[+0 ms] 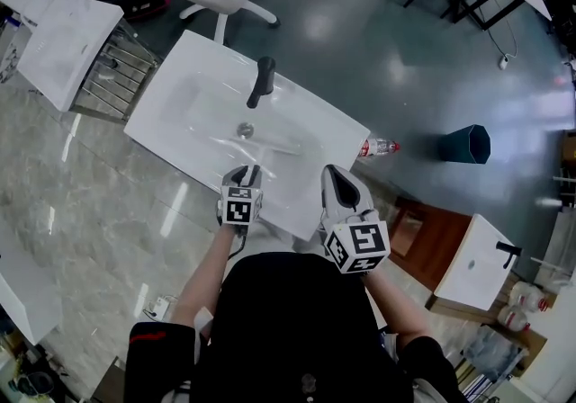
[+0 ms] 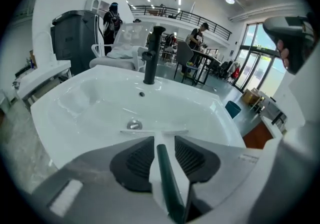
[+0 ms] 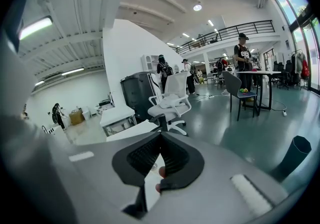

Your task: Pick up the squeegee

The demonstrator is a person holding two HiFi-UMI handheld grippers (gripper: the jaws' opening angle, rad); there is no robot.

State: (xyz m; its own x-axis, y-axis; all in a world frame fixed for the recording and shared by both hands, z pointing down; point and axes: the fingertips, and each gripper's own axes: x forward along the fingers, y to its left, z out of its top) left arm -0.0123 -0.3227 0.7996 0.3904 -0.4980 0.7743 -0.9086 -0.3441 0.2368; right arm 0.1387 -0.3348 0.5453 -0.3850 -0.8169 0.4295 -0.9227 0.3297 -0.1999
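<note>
Left claw (image 2: pixel 164 142) spread open, gripping nothing yet. Squeegee (image 2: pixel 167 178) lies in the sink (image 2: pixel 70 93) bowl: dark handle runs between my pads, blade sits crosswise by the drain (image 2: pixel 134 125). Probably light, stiff plastic that slides on glossy porcelain. Clamp mid-handle, not the floppy blade. Right claw (image 3: pixel 160 135) closed, empty.
</note>
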